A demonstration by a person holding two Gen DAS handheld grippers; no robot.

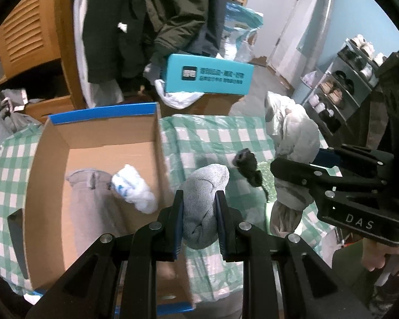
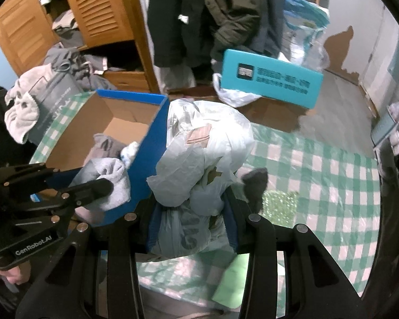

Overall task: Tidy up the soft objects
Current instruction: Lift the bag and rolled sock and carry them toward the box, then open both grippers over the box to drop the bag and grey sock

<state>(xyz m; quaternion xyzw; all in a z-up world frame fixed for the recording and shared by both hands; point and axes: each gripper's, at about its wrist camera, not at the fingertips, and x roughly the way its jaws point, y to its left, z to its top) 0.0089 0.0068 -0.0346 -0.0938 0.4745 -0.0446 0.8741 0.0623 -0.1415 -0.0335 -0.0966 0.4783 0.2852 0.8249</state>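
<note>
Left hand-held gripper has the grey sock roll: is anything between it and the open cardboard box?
Nothing visible blocks it. The left hand-held gripper is shut on the grey sock roll just right of the cardboard box, whose top is open. Only the box's near side wall lies between. Inside, grey trousers and a white sock bundle leave bare floor.

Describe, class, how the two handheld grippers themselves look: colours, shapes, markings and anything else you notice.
Both are black linkage frames with silver round rivets. The left gripper has flat black fingers lined with blue pads and white "GenRobot.AI" lettering on its body. The right gripper has matching blue pads and white "DAS" lettering above thin pale lines. No cables show.
</note>
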